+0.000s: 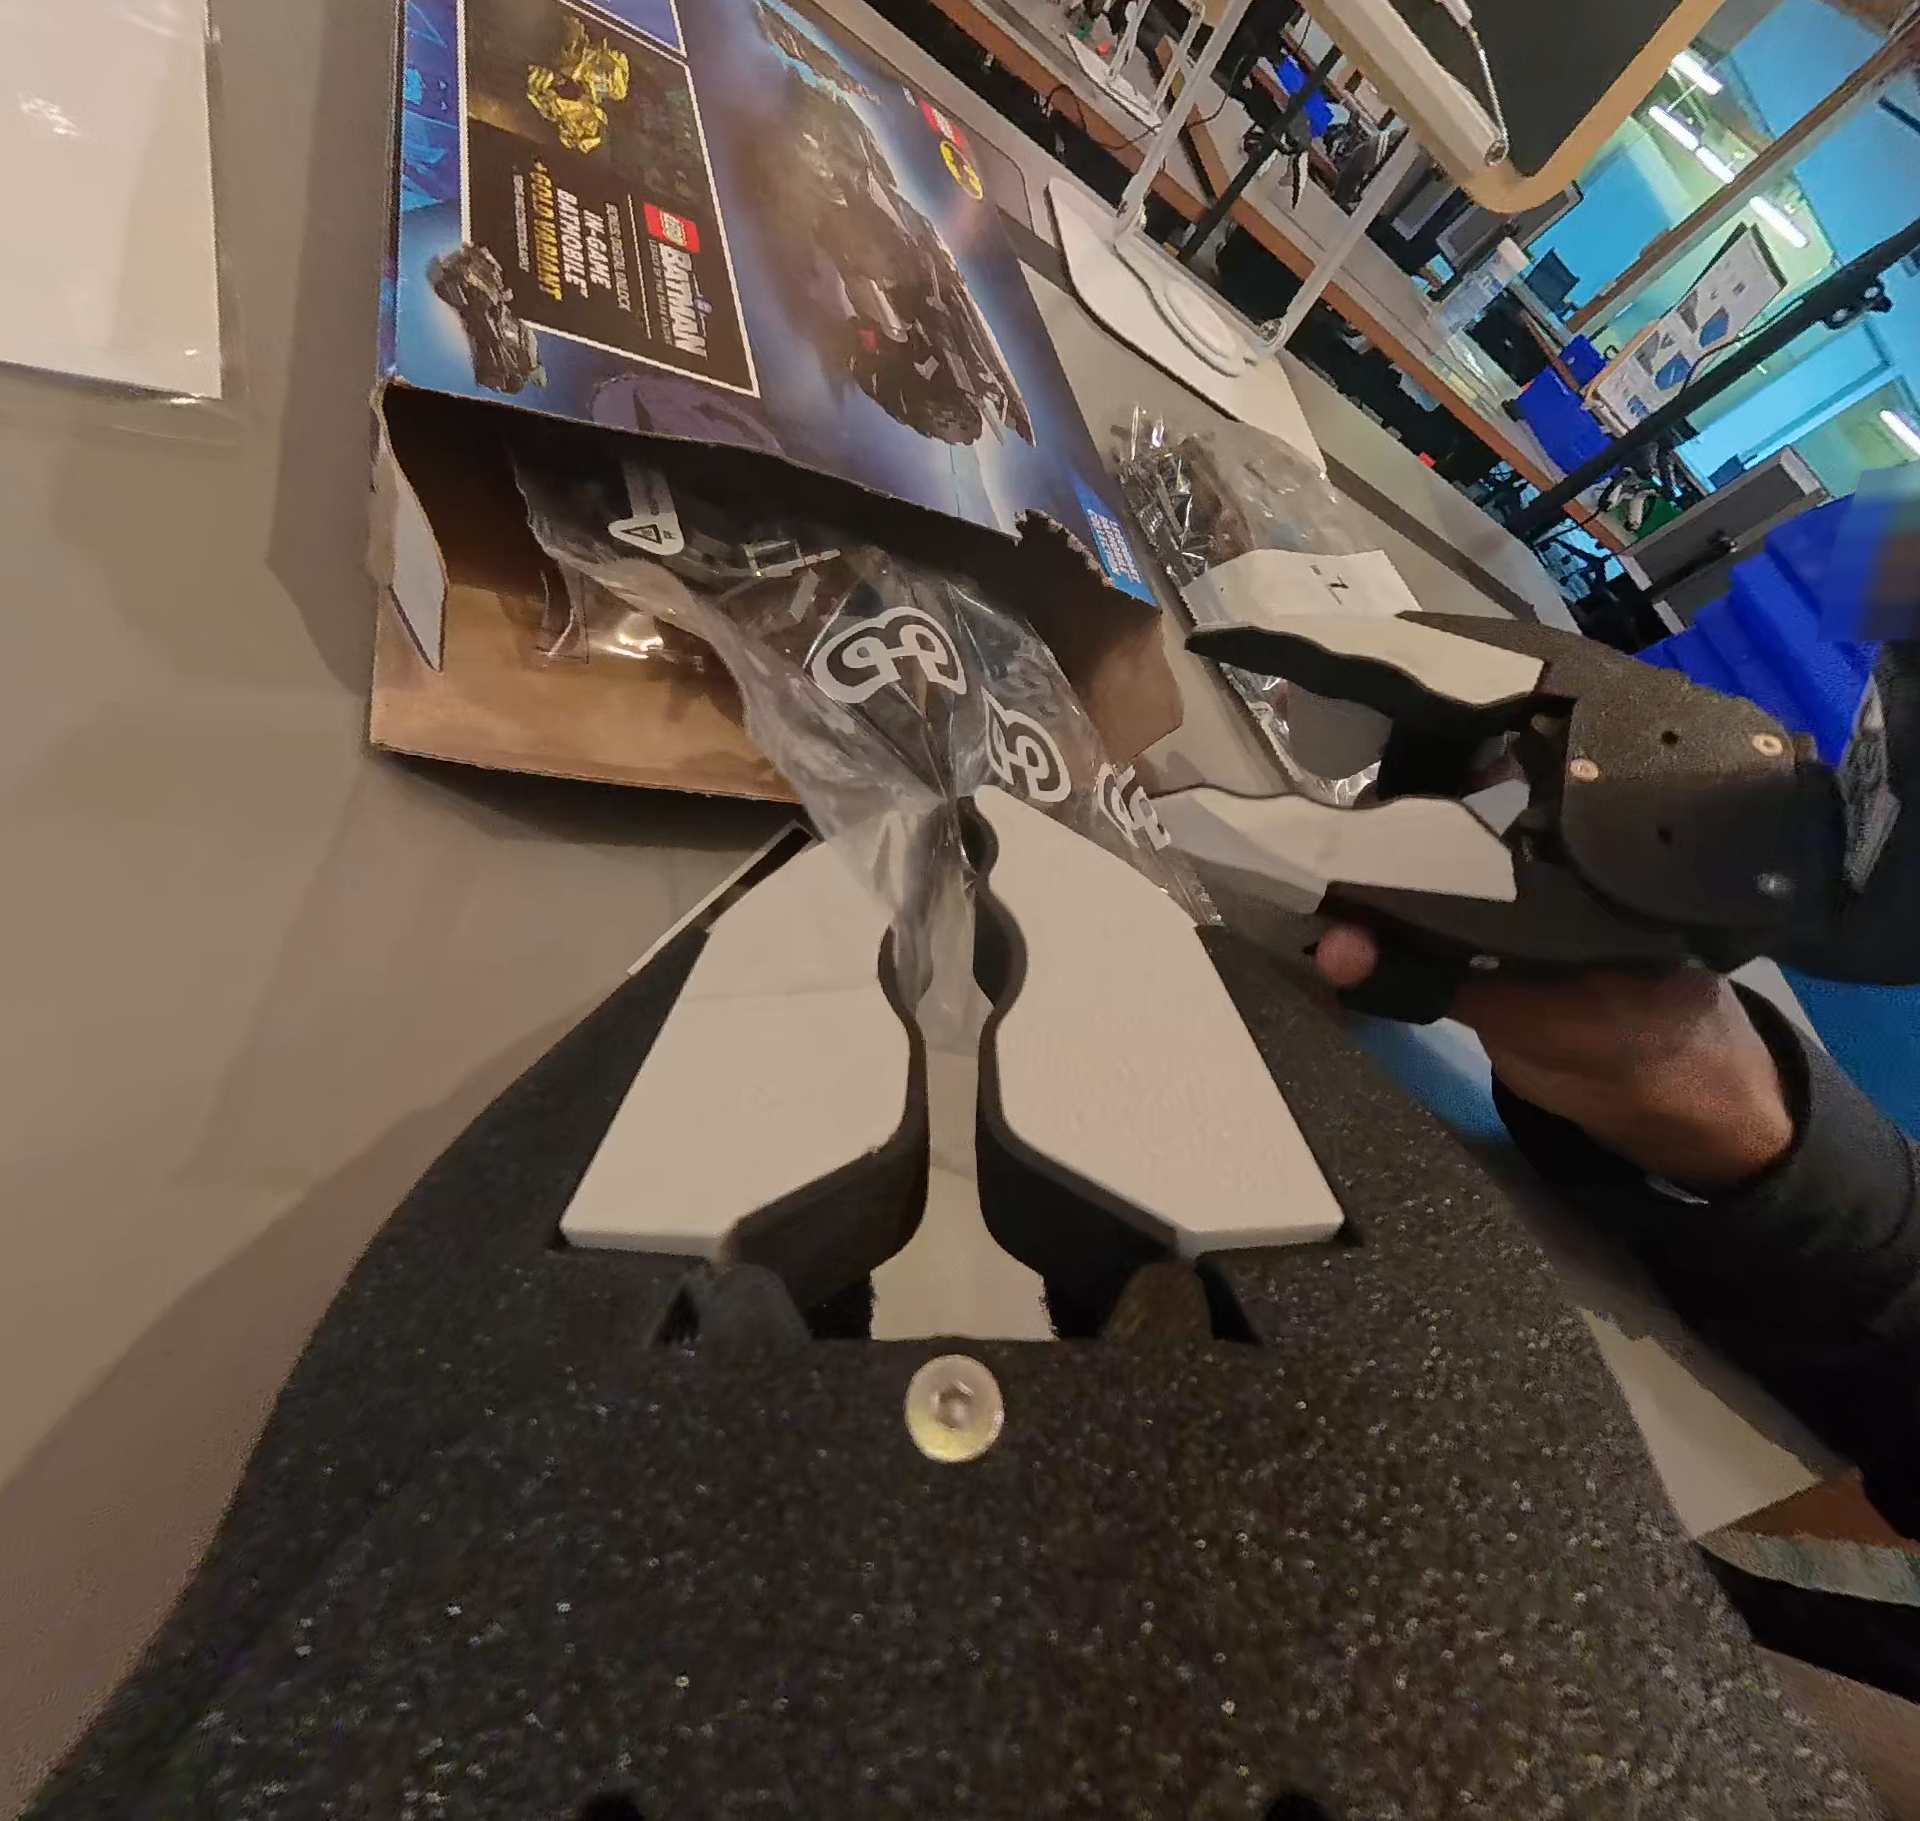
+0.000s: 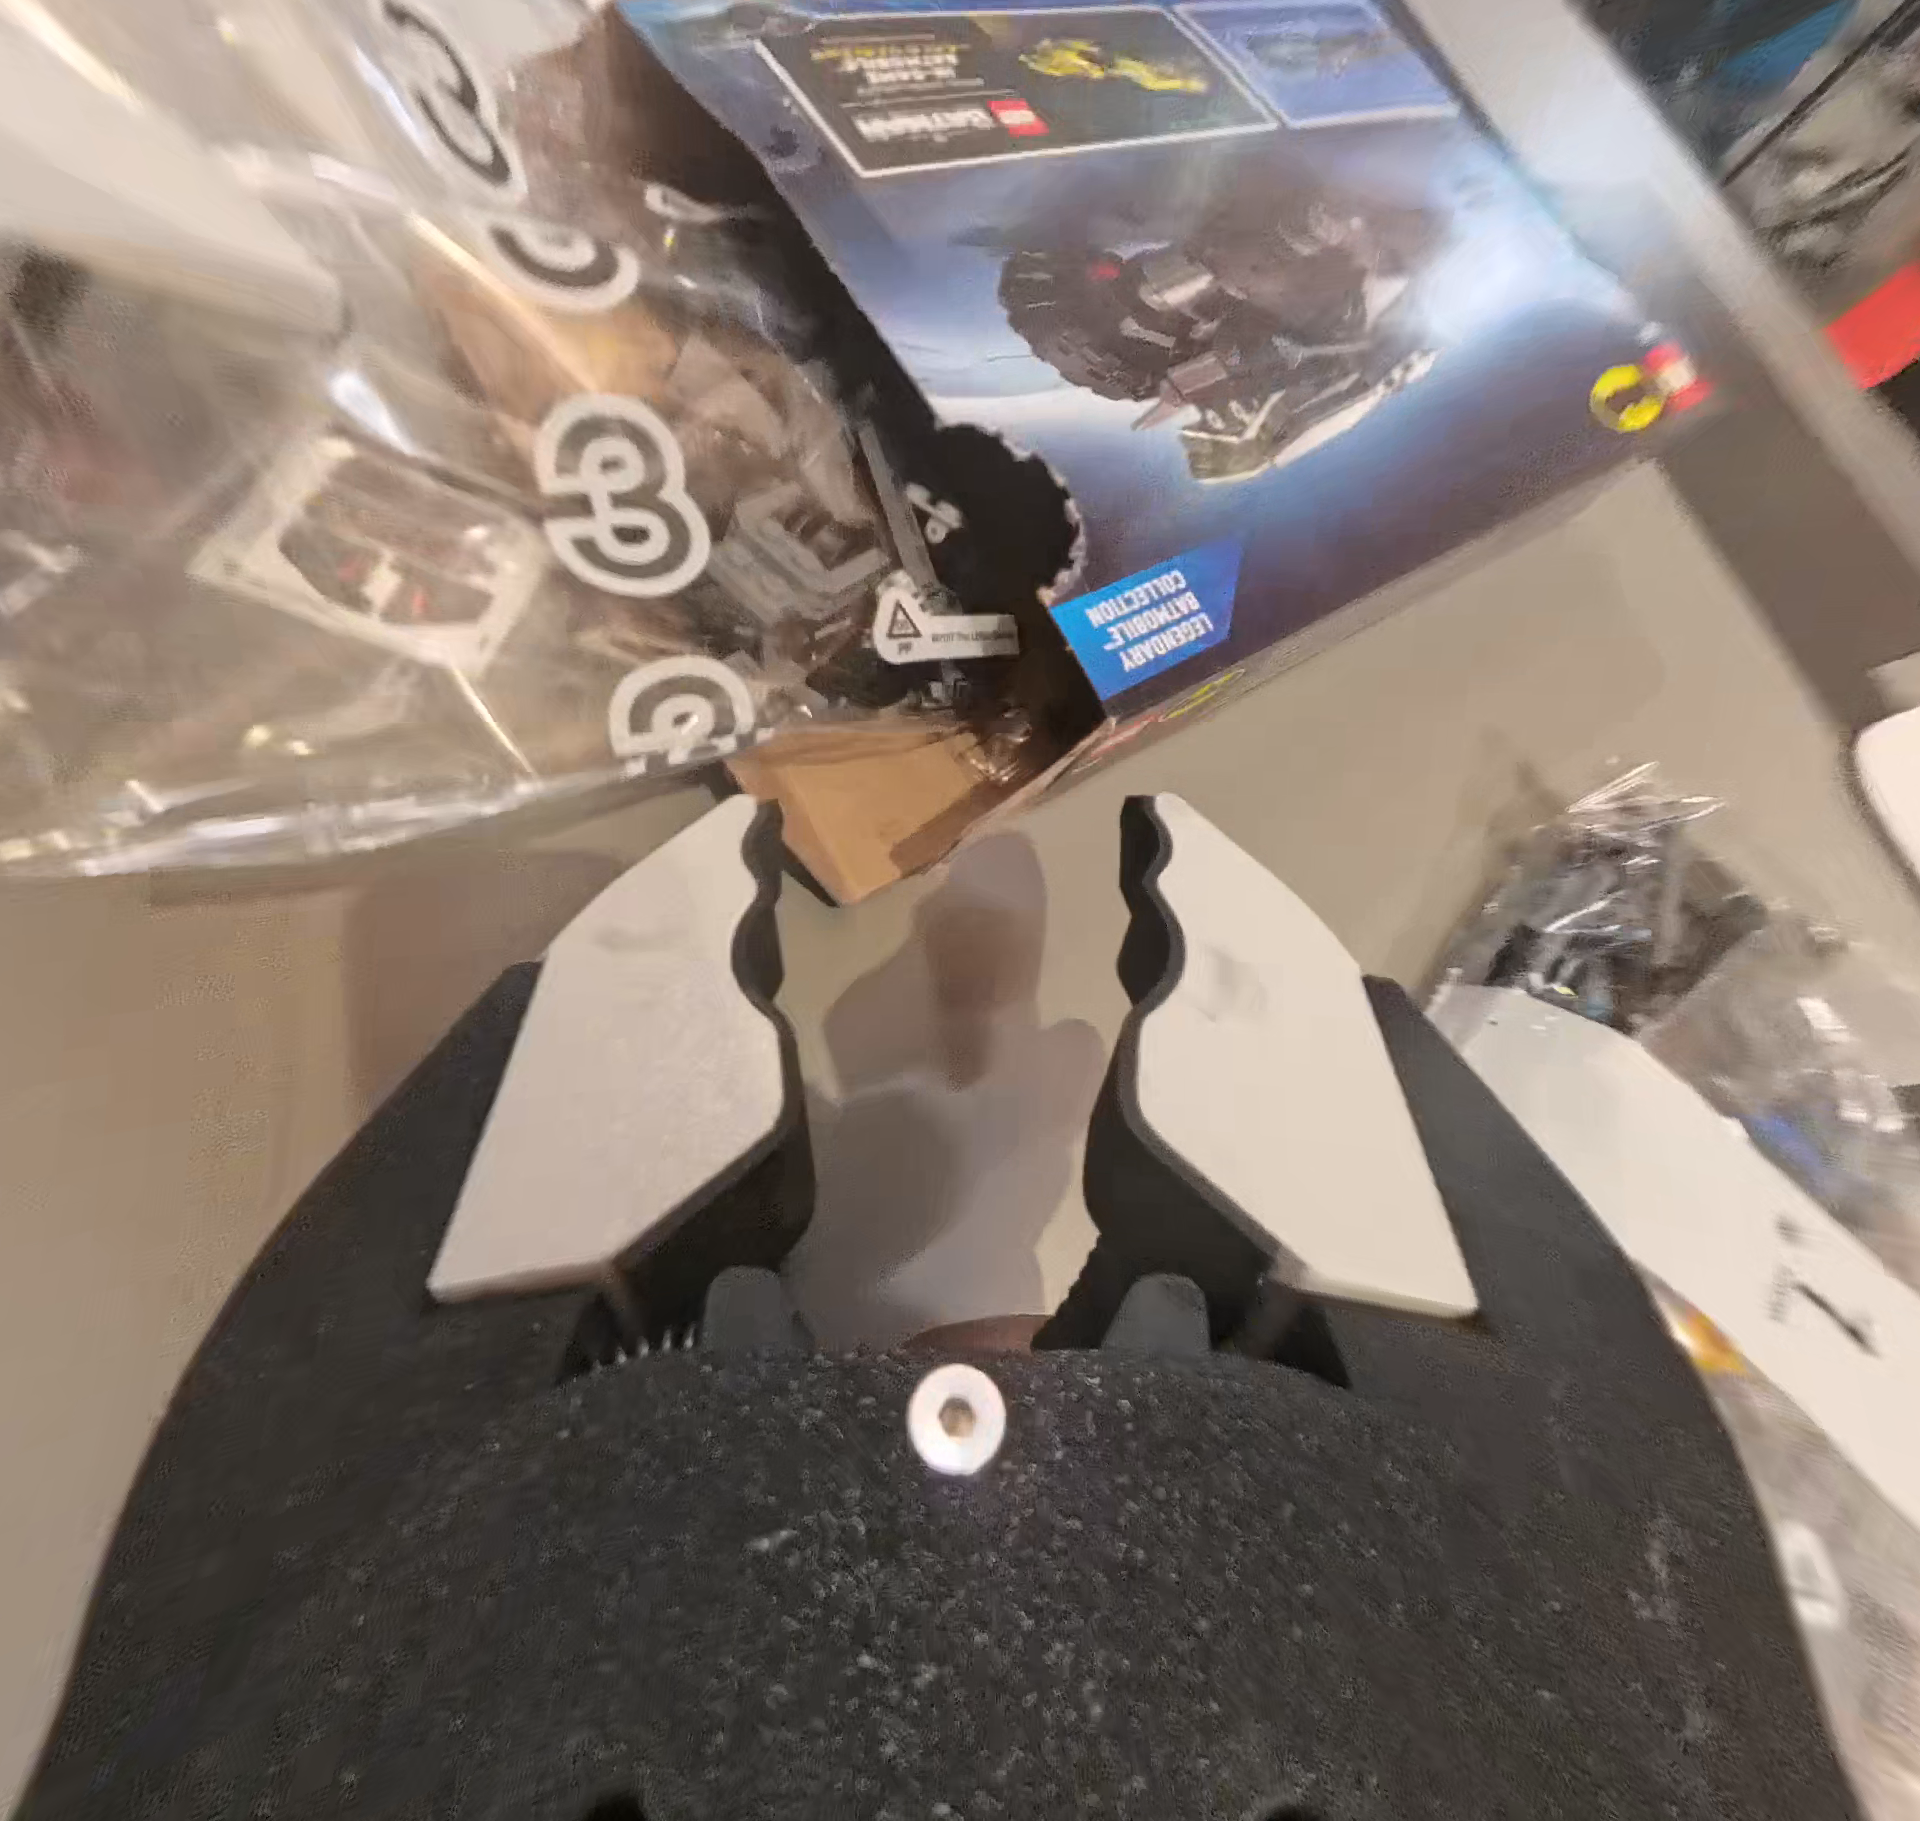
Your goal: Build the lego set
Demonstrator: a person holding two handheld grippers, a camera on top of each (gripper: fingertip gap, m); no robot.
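A smooth grey tabletop [image 1: 208,836] fronts a cluttered workshop with blue walls at the frame's upper right. At centre, the left gripper [image 1: 961,841] pinches a crinkled clear plastic bag of dark parts [image 1: 883,691] spilling from a torn blue cardboard box [image 1: 727,244]. The right gripper [image 2: 945,836] hangs spread and bare, lower centre, near the box's brown flap [image 2: 862,826].
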